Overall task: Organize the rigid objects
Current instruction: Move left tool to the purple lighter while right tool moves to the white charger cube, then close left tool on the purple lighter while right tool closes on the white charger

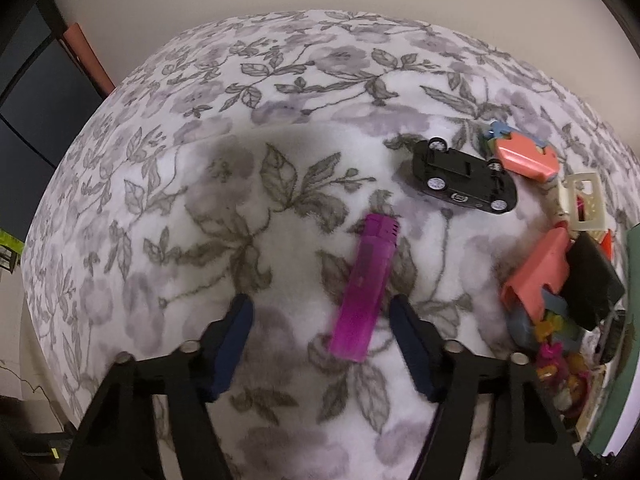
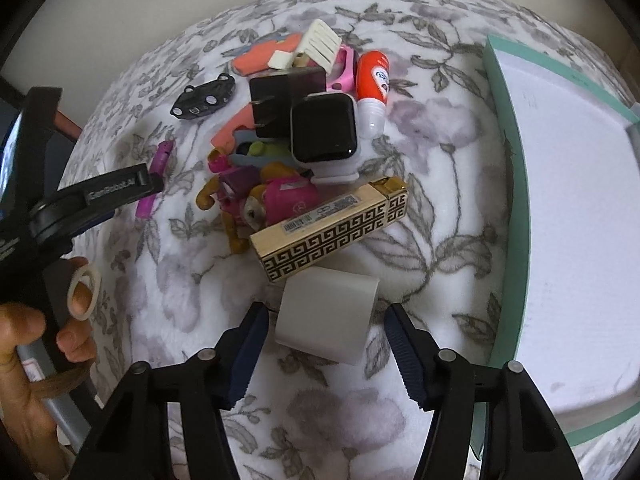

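A translucent purple lighter (image 1: pixel 364 292) lies on the flowered blanket (image 1: pixel 280 160) between the fingers of my left gripper (image 1: pixel 320 301). It lies close to the right pad and far from the left one, so the jaws stand open around it. In the right wrist view that lighter (image 2: pixel 161 156) shows partly under the left gripper's finger (image 2: pixel 132 188). My right gripper (image 2: pixel 326 310) is open around a white rectangular block (image 2: pixel 326 316), with a narrow gap on each side. A gold-and-black patterned box (image 2: pixel 332 232) lies just beyond the block.
A heap of small items sits mid-blanket: a black toy car (image 1: pixel 464 176), coral plastic pieces (image 1: pixel 536 276), a black charger (image 2: pixel 276 104), a smartwatch (image 2: pixel 324 128), an orange-capped tube (image 2: pixel 374 88), pink and yellow figures (image 2: pixel 272 200). A teal-rimmed white tray (image 2: pixel 576 216) lies at right. A hand (image 2: pixel 24 360) grips the left tool.
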{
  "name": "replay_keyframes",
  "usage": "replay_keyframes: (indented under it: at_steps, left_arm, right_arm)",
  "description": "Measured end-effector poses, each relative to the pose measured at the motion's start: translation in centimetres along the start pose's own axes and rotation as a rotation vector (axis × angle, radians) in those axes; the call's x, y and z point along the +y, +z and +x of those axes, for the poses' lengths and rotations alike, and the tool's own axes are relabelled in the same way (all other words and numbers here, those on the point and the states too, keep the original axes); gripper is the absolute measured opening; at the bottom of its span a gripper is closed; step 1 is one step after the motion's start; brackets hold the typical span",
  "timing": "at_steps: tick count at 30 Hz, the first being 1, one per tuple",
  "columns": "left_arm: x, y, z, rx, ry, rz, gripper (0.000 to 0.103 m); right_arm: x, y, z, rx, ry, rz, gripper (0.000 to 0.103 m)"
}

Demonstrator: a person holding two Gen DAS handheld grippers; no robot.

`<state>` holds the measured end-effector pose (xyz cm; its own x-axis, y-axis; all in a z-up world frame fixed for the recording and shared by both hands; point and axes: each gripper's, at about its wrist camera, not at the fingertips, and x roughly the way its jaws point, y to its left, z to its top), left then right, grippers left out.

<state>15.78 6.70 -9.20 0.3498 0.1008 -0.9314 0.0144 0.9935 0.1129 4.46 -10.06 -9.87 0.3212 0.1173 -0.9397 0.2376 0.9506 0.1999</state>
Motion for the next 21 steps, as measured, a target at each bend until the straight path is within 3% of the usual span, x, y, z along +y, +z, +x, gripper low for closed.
replay_keyframes:
  at_steps: [7, 16, 21]
  left_arm:
    - [-0.6, 0.1, 0.5, -0.016, 0.0, 0.027, 0.058]
    - [-1.7, 0.0, 0.5, -0.028, -0.031, 0.084, 0.025]
    - [-1.7, 0.1, 0.4, -0.008, -0.041, 0.075, 0.02]
  right_arm:
    - [0.9, -0.1, 0.4, -0.004, -0.04, -0.04, 0.059]
    - [2.3, -1.0, 1.0, -0.018, -0.091, -0.093, 0.053]
    - [2.2, -1.1, 0.8, -0.01, -0.082, -0.096, 0.052]
